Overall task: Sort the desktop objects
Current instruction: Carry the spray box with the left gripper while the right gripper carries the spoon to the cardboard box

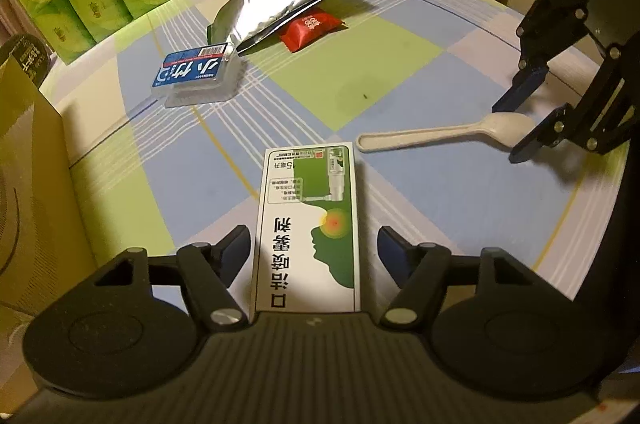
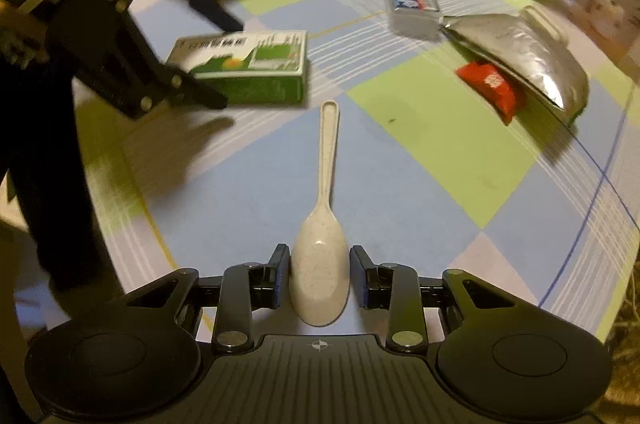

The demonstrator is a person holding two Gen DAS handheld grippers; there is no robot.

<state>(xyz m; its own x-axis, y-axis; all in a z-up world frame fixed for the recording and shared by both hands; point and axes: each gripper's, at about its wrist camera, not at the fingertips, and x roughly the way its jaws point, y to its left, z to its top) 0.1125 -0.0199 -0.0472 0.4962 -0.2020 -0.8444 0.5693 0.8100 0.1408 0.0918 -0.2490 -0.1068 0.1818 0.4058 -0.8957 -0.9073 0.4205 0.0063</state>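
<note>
The right gripper (image 2: 319, 278) stands narrow around the bowl of the spoon (image 2: 320, 264), which lies flat on the table (image 2: 420, 184) with its handle pointing away; one pad looks to touch the bowl's side while the other shows a thin gap, so I judge the spoon bracketed but not yet pinched. The bowl is rounded and smooth; if the pads close on its curved flanks, it could squirt forward or tip, and a grip this near the tip leaves the long handle free to swing.

The left gripper (image 1: 314, 250) is about half open astride the near end of the green and white box (image 1: 310, 224), which lies flat just beside the spoon's handle end; both pads stand clear of its sides. If it closes off-centre, the box may twist and nudge the spoon's handle; the two grippers work near each other and could bump.

Farther out lie a blue pack (image 1: 196, 70), a silver pouch (image 1: 276, 4) and a red packet (image 1: 312, 28) partly tucked under it; well apart from both grippers, they are at little risk.
</note>
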